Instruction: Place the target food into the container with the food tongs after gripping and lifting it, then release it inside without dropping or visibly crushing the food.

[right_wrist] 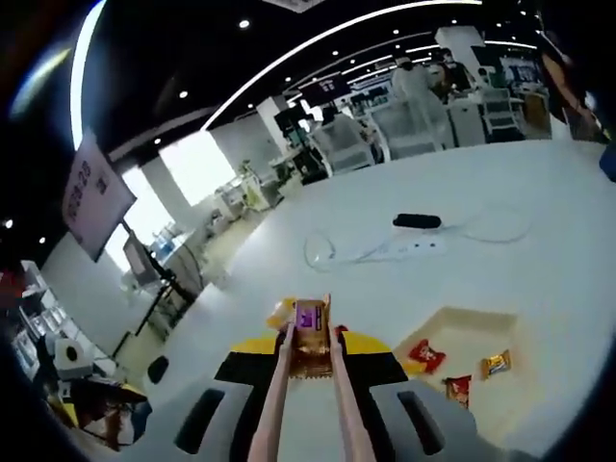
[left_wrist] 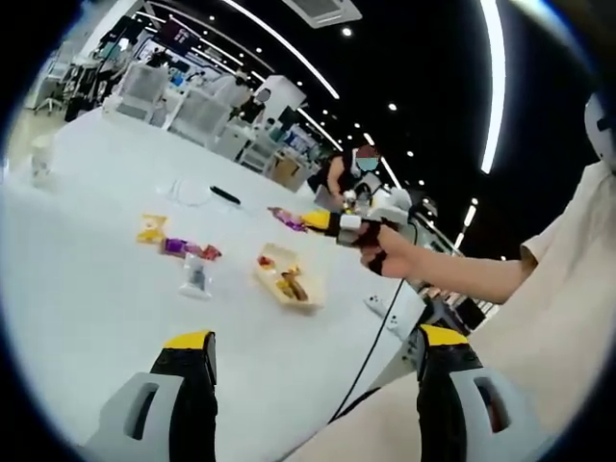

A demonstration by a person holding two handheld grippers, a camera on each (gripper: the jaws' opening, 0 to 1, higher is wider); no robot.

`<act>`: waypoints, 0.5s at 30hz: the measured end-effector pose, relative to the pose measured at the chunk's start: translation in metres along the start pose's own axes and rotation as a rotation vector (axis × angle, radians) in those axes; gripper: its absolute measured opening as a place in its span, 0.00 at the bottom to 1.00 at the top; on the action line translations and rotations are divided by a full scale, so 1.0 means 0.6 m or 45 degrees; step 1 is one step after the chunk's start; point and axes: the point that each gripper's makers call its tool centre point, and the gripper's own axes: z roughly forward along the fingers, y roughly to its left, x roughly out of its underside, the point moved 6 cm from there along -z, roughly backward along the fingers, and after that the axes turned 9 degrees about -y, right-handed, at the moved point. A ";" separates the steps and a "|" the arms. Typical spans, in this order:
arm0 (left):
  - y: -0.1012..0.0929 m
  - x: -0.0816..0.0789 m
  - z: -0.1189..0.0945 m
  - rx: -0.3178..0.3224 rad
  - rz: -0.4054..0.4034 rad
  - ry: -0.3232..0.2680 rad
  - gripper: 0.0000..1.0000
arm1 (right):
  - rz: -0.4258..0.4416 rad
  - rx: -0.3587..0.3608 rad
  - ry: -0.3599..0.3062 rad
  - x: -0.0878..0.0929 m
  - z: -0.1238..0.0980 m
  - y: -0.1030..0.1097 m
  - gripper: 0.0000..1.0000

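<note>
My right gripper (right_wrist: 310, 348) is shut on a pair of pale food tongs (right_wrist: 277, 399). The tongs pinch a small snack packet with a purple label (right_wrist: 311, 335), held in the air. In the left gripper view that gripper (left_wrist: 348, 225) sits in a person's hand, and the purple packet (left_wrist: 287, 218) hangs just above and behind the cream container (left_wrist: 272, 257). The container (right_wrist: 452, 322) lies low right of the tongs and holds a red packet (right_wrist: 423, 355) and an orange one (right_wrist: 496, 363). My left gripper (left_wrist: 313, 348) is open and holds nothing, near the table's front edge.
Loose snacks lie left of the container: a yellow packet (left_wrist: 151, 228), purple and red packets (left_wrist: 185, 248), a pale packet (left_wrist: 195, 278). A black object (right_wrist: 417, 220) and a white cable (right_wrist: 332, 252) lie farther back. A person's sleeve (left_wrist: 568, 289) is at the right.
</note>
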 end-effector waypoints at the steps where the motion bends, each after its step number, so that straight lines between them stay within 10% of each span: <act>1: -0.002 0.000 0.001 0.004 0.001 0.000 0.85 | -0.004 0.003 0.001 0.000 -0.002 -0.002 0.21; 15: -0.007 0.010 -0.003 0.009 -0.004 0.005 0.85 | 0.013 0.079 -0.037 -0.007 -0.034 -0.037 0.22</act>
